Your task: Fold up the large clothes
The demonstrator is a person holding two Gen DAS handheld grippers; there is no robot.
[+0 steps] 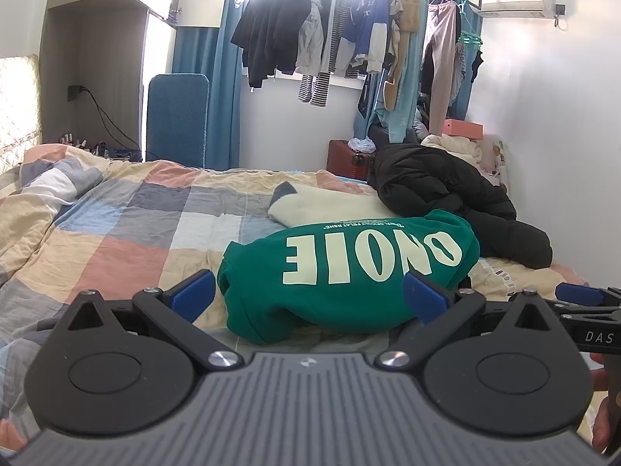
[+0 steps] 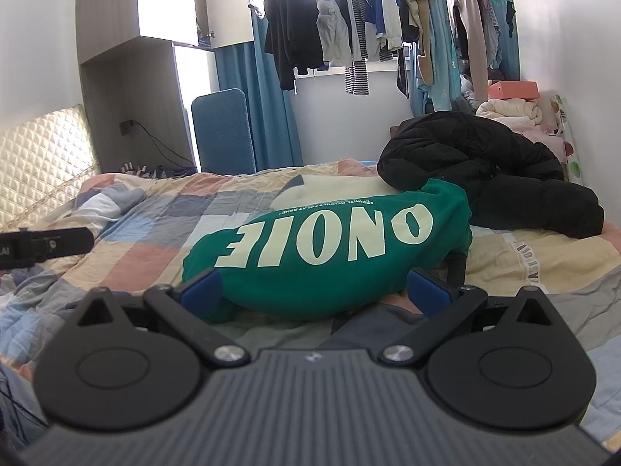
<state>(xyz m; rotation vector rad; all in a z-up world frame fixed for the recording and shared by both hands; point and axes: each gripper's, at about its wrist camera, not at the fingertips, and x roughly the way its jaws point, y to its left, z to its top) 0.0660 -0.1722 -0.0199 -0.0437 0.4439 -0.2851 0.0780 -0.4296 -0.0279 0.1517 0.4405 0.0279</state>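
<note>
Left wrist view: the left gripper [image 1: 308, 297] has its jaws spread wide, empty, just in front of the folded green sweatshirt [image 1: 349, 272] on the checked bed [image 1: 116, 225]. A black jacket [image 1: 446, 190] lies behind it.

Right wrist view: the right gripper [image 2: 314, 291] is likewise spread, empty, before the sweatshirt [image 2: 330, 248].

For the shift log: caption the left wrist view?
Open left gripper facing a bundled green sweatshirt on the checked bed.
</note>
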